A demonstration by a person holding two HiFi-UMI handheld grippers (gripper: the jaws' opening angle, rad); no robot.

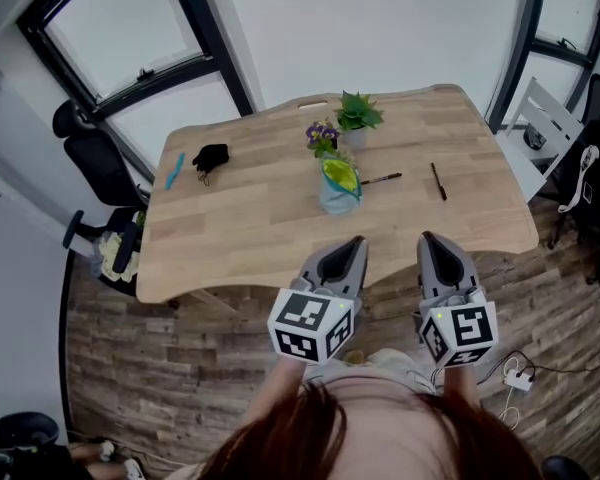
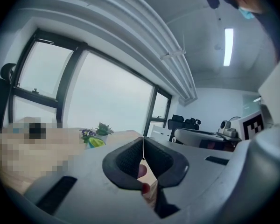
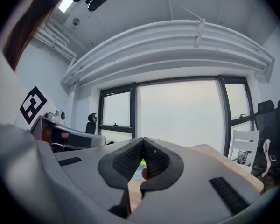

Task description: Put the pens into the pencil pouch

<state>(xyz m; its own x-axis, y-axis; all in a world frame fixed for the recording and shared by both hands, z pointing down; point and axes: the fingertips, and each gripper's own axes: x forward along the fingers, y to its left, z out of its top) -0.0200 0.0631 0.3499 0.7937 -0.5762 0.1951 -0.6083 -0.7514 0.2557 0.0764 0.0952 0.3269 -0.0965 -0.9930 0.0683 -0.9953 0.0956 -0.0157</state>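
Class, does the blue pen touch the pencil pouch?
No: the blue pen lies by the table's left edge, far from the pencil pouch.

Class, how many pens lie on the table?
3: blue pen at the left edge, dark pen beside the pouch, third pen farther right; the pouch may hide more.
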